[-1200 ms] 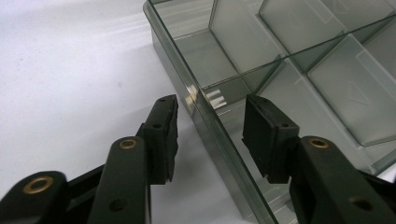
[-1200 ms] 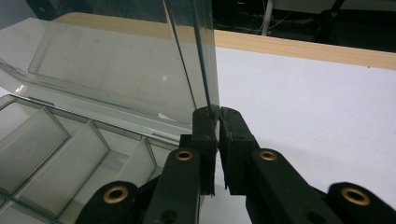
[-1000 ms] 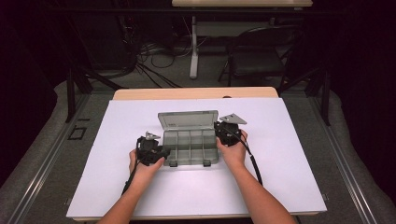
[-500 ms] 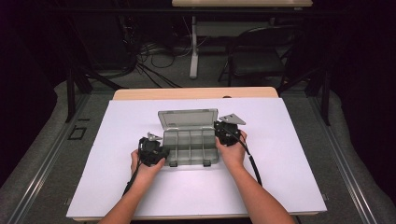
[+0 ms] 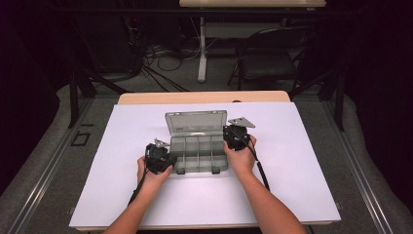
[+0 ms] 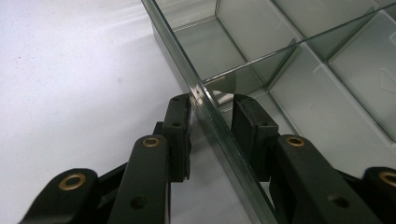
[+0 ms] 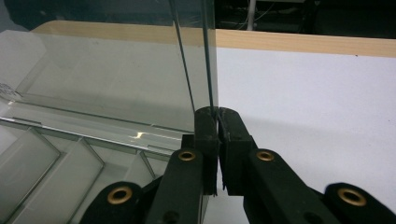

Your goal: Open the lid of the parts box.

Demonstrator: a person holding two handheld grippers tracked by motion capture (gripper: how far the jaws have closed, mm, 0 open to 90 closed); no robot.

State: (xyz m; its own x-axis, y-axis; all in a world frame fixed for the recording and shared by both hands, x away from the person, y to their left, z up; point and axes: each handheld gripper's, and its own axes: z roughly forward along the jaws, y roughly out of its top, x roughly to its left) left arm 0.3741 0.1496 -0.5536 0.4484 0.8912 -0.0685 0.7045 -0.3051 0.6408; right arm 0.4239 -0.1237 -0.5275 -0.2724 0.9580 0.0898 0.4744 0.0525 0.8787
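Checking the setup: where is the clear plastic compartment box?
High view: the clear plastic compartment box sits mid-table on the white sheet, lid raised, between both grippers.

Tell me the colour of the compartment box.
Clear grey plastic compartment box; high view shows it best.

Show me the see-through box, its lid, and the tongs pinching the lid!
see-through box (image 5: 198, 155), high view, on a middle compartment floor.
lid (image 5: 196, 121), high view, on the middle of the raised panel.
right tongs (image 7: 217, 116), right gripper view, between the tips pinching the lid's edge.
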